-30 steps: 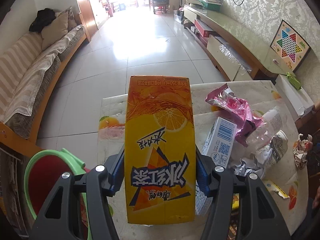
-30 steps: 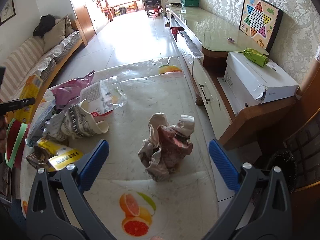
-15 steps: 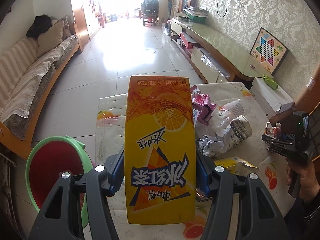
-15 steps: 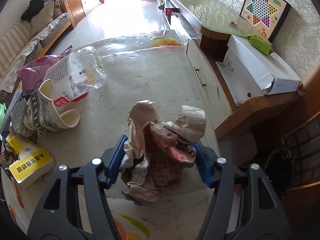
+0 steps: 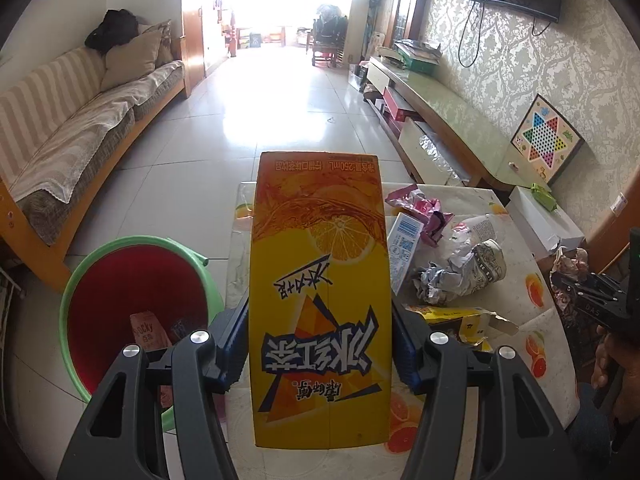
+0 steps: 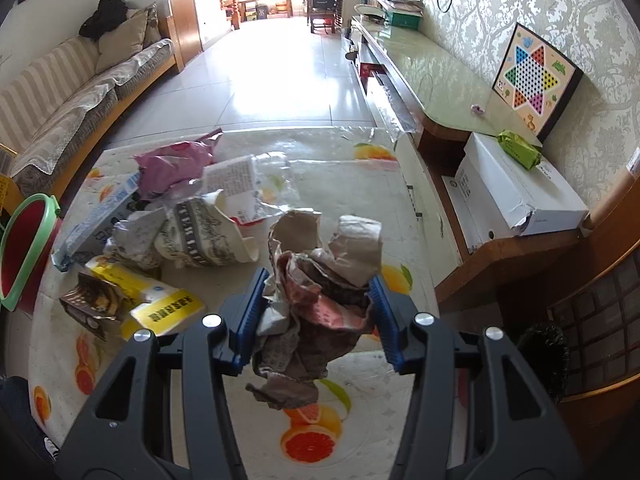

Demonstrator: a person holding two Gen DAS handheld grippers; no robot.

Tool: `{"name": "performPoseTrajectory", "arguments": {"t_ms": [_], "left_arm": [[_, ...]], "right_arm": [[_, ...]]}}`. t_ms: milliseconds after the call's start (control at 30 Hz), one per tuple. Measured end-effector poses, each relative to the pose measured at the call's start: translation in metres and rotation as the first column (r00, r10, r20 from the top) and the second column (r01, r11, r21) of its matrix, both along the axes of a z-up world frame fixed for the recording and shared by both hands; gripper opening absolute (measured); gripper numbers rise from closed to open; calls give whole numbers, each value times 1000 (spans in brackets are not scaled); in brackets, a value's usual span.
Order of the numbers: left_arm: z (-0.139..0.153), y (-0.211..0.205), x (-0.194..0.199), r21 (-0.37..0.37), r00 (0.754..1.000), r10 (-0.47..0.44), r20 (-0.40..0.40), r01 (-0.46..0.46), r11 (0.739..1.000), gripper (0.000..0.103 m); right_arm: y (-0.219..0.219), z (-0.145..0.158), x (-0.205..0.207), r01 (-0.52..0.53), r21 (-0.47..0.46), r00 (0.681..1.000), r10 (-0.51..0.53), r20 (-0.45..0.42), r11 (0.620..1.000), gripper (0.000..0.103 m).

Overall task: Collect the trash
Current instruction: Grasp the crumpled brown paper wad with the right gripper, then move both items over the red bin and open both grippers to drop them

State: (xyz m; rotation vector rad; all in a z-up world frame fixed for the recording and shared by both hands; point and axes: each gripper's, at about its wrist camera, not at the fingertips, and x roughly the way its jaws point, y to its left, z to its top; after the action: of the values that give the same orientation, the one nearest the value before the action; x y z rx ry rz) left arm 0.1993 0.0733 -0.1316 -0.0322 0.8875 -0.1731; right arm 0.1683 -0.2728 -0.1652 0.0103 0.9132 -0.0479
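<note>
While left tongs (image 5: 320, 356) clamp carton (image 5: 320, 300) lengthwise, pointing away, right tongs (image 6: 316, 316), just closing, pinch wrapper wad (image 6: 316, 300).

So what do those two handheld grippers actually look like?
Both match: the left gripper and right gripper have black plastic arms with cut-out slots, silver round bolts at the joints, and ribbed blue pads inside each finger. No cables show.

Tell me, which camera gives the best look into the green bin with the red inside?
The left wrist view. There the green bin sits on the floor beside the table, its mouth open to the camera, with a wrapper lying inside. The right wrist view catches only a slice of its rim at the left edge.
</note>
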Motion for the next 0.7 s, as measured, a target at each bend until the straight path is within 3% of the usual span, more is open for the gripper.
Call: {"name": "performPoseTrajectory", "arguments": {"t_ms": [300, 467, 700], "left_arm": [[-12, 105, -6, -23, 984, 176, 7, -176, 984, 56], [-25, 157, -1, -38, 963, 270, 1, -270, 962, 56], [-43, 194, 5, -57, 945, 328, -7, -328, 943, 56]], "right_arm": [[100, 44, -2, -192, 25, 979, 190, 73, 981, 49], [173, 59, 4, -322, 5, 943, 320, 86, 947, 49], [252, 64, 8, -445, -31, 891, 446, 84, 895, 49]]}}
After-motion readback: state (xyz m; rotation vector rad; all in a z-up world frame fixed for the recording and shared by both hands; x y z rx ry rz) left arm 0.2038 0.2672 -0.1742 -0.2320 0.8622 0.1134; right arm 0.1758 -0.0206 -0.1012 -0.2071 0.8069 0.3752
